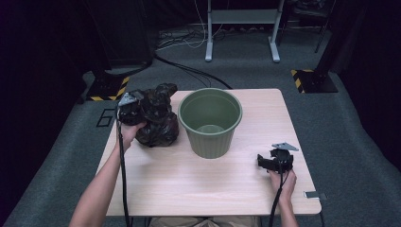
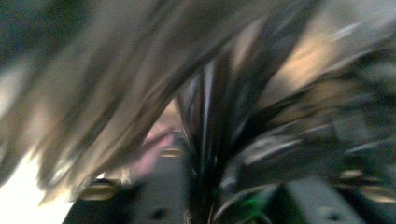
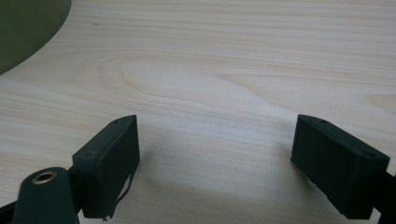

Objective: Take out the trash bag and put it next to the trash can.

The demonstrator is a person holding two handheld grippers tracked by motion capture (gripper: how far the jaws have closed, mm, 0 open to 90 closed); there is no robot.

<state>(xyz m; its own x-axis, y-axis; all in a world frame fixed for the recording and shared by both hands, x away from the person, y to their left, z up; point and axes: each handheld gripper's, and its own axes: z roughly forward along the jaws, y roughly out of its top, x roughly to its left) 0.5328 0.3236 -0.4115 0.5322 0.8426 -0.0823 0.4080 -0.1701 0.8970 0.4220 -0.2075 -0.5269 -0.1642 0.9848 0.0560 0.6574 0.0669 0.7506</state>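
Observation:
A crumpled black plastic bag (image 1: 158, 120) lies on the left part of the wooden table (image 1: 198, 184), beside a green bin (image 1: 210, 120) that stands upright with its mouth open. My left gripper (image 1: 135, 111) is pushed against the bag's left side; its jaws are lost in the folds. The left gripper view is smeared by motion, with dark streaks of the bag (image 2: 210, 149) close to the lens. My right gripper (image 1: 261, 162) rests low over the table at the front right, right of the bin. Its jaws stand wide apart (image 3: 217, 154) with bare wood between them. The bin's edge (image 3: 23, 28) shows at the upper left.
A small grey tab (image 1: 314, 195) sits at the table's front right corner. On the carpet behind the table are black stand bases with yellow-black tape (image 1: 108, 90) (image 1: 312, 80), cables (image 1: 189, 71) and a metal frame (image 1: 241, 28).

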